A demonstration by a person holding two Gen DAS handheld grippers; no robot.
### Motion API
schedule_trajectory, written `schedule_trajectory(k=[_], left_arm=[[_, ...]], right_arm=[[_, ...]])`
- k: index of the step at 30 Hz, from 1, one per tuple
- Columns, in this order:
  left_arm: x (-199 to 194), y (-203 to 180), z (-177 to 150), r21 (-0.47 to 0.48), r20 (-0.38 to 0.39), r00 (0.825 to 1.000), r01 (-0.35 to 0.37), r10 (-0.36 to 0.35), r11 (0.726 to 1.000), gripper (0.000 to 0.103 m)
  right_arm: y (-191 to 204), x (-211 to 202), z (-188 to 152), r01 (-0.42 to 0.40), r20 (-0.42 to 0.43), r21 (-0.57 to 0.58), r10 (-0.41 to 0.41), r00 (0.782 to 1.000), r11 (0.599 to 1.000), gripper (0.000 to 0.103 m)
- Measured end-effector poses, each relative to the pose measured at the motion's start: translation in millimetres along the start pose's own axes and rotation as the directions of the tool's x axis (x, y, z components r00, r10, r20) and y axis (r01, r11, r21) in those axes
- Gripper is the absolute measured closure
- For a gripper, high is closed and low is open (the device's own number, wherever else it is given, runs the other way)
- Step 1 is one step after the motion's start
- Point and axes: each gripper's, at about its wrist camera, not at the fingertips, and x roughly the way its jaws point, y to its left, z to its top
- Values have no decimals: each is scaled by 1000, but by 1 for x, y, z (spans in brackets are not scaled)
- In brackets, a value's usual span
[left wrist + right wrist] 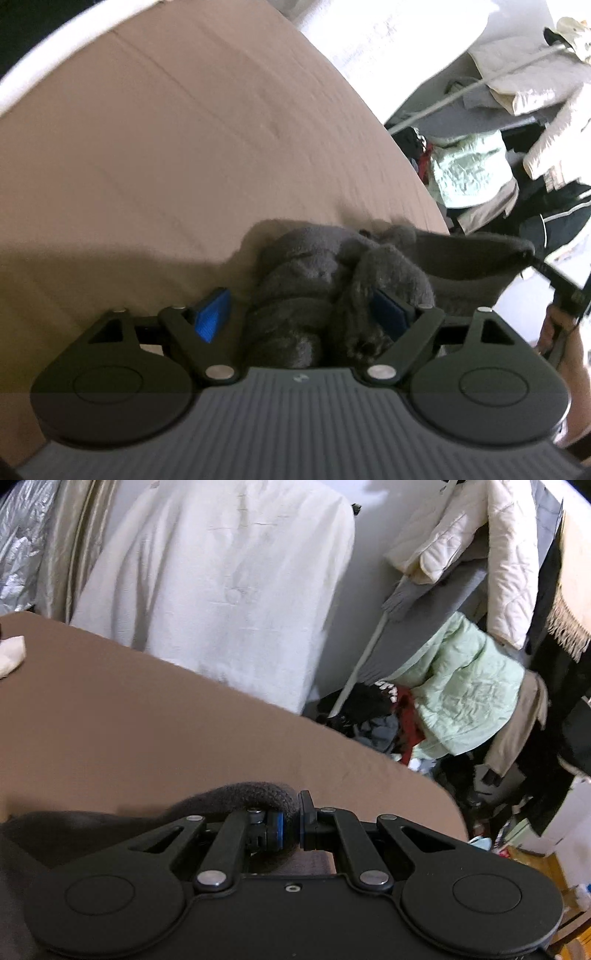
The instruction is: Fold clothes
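The bed, covered with a brown sheet, carries the work; its right edge runs beside a crowded clothes rack and a heap of garments on the floor. Near that right edge lies the dark grey fleece garment, not flat but bunched into a thick lump, with one part of it stretched out as a band toward the right, past the edge of the bed.

The left gripper sits directly at the lump. Its jaws are wide apart, one blue pad bare on the left and the other partly sunk in the fleece, so the lump is between them but not squeezed. I judge it as released around the cloth, not holding it.

The right gripper is clenched on a rolled edge of the same garment, which curves over its left finger as a thick cord and goes down to the left. So the garment's long axis runs from the lump at the left gripper out to the pinched edge at the right gripper. The right hand already has its end; the left is nearer to the bulk. The cloth is still bunched, therefore spreading seems to depend on the left side finding an edge inside the lump. A small white cloth lies far away near the bed's other edge.
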Motion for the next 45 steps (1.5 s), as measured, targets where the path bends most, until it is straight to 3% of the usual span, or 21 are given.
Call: schedule_trajectory(k=[3,5,9,11,13,14,16,18,22,23,25,28,30,31,32,33,34,35,36,41,45], left_arm=[[-19,-9,3,23,105,990,-96,93,995,19],[-29,-13,7,56,137,986,-100,92,993,19],[-8,-15,7,74,16,990,-137,137,988,19],[14,-27,-3,201,-29,971,-226,236,953,22],[24,-49,-8,319,23,957,-281,288,905,46],[25,-57,-6,331,20,963,-259,267,908,86],[26,-72,-3,366,22,971,-229,238,902,90],[20,-84,0,433,63,965,-258,256,864,92],[-21,-105,32,438,204,954,-292,222,850,96],[-31,-116,41,447,271,938,-322,217,835,99],[-50,-142,57,456,452,865,-433,217,778,103],[-63,-148,79,377,547,808,-472,219,797,103],[-63,-134,86,328,610,748,-540,263,775,103],[-61,-120,89,299,611,735,-559,294,773,102],[-59,-105,92,271,611,721,-577,325,771,100],[-55,-91,95,245,589,730,-569,346,785,100],[-50,-77,96,218,528,776,-517,345,828,100],[-44,-63,97,186,465,818,-465,339,866,100],[-39,-52,96,163,414,848,-426,330,890,98],[-15,-33,68,186,270,917,-348,293,919,74],[-3,-47,58,237,227,947,-280,227,930,51]], right_arm=[[-1,-4,-6,-23,-6,16,23,1000,1000,96],[-4,-8,-7,-29,-5,14,29,1000,999,96],[-20,-10,-13,-85,-21,84,87,996,993,95],[-26,-4,-21,-131,-41,141,138,990,981,93],[-31,4,-31,-180,-63,197,195,979,964,92],[-32,12,-38,-202,-83,219,225,971,954,92],[-32,24,-49,-205,-121,231,237,964,951,92],[-31,34,-56,-196,-150,225,233,961,954,94],[-42,28,-17,-146,-39,170,155,987,975,96],[-44,28,1,-140,-6,175,143,990,975,96],[-44,32,42,-132,84,141,121,989,981,97],[-27,49,108,-74,177,116,53,983,991,96],[-16,50,143,-104,270,189,50,962,977,96],[-9,53,151,-135,289,195,75,954,971,95],[-1,56,159,-163,303,199,98,948,966,81],[11,66,156,-147,250,188,97,963,971,66],[22,77,154,-131,195,176,96,976,976,40],[34,87,151,-118,143,162,95,985,980,37],[42,82,134,-133,127,146,115,985,980,37],[83,59,49,-215,39,68,212,976,974,37],[102,31,-9,-339,6,36,339,941,940,37]])
